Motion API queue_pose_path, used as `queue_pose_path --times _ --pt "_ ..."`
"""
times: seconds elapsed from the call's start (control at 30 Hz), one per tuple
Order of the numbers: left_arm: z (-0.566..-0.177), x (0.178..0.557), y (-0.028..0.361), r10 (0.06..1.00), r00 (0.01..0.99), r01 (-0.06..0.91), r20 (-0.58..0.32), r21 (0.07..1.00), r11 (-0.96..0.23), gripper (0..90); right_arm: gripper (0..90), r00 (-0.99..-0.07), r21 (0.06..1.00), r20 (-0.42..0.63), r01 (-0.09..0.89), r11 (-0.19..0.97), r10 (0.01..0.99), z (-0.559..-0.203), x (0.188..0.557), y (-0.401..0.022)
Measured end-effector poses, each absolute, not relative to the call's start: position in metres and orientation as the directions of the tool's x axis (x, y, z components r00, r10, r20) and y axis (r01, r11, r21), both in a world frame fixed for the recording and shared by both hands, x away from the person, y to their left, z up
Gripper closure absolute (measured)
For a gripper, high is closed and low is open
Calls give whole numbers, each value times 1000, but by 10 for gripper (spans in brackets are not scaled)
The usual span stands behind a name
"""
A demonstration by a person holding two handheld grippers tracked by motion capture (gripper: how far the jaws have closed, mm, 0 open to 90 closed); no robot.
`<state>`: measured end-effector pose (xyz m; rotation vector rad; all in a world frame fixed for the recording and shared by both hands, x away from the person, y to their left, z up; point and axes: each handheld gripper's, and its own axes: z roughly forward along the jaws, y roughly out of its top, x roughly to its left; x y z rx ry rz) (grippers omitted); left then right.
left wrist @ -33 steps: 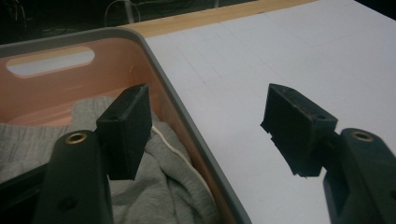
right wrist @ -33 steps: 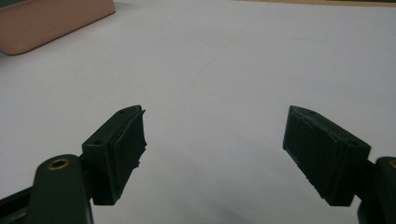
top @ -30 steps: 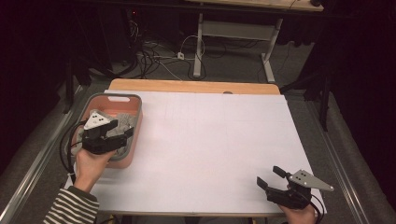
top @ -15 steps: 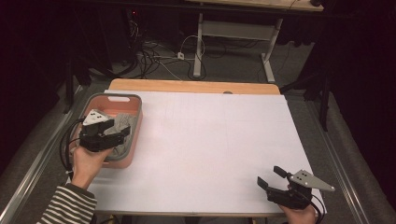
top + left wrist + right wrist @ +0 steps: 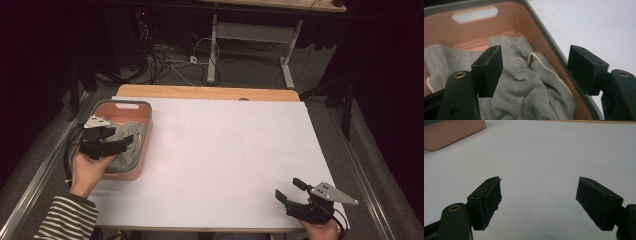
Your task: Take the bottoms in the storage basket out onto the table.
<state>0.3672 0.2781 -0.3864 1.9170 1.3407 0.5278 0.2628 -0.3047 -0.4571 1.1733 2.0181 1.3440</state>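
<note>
A salmon basket [image 5: 146, 142] with a grey rim stands at the table's left edge, and a crumpled grey knitted garment [image 5: 128, 131] lies inside it. My left gripper [image 5: 127, 142] hovers over the basket's near half, pointing right. In the left gripper view its jaws stand wide apart just above the garment [image 5: 524, 85], inside the basket wall [image 5: 541, 37]. They have just been opening, and the pads [image 5: 489, 67] press on nothing. My right gripper [image 5: 289, 189] rests at the table's front right corner, open [image 5: 537, 200] over bare white surface.
A white sheet [image 5: 230, 150] covers the tabletop, with a wooden strip [image 5: 205, 92] at the far edge. The basket's corner [image 5: 449, 132] shows far off in the right gripper view. Cables and a desk frame [image 5: 215, 55] lie on the floor beyond.
The left gripper has shifted slightly left over the basket, uncovering more of the grey garment. The right gripper has kept still.
</note>
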Motion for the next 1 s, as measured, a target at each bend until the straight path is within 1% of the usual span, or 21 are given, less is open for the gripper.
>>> queue_pose_path --times 0.17,0.33,0.47,0.5,0.67,0.73,0.87,1.0 --pt "-385 372 286 936 347 649 -64 737 -190 266 211 -539 902 84 398 165 838 -457 262 -305" --pt "-386 381 294 941 332 674 -62 714 -191 240 212 -536 908 79 386 160 841 -456 261 -305" --pt "-389 390 297 947 320 694 -39 690 -206 229 211 -537 908 78 387 163 840 -456 261 -305" --pt "-390 393 298 947 318 701 -37 682 -208 212 210 -537 907 81 390 162 840 -456 262 -305" --pt "-396 405 300 950 309 741 -46 638 -210 189 209 -538 906 81 391 163 839 -456 262 -305" --pt "-399 410 300 947 314 767 -67 606 -211 153 208 -538 905 82 392 163 839 -456 262 -305" --pt "-403 423 297 951 302 811 -61 541 -223 150 204 -540 902 84 398 166 838 -457 262 -305" --pt "-406 433 293 953 299 827 -41 509 -238 150 203 -539 902 85 398 165 838 -457 262 -305"
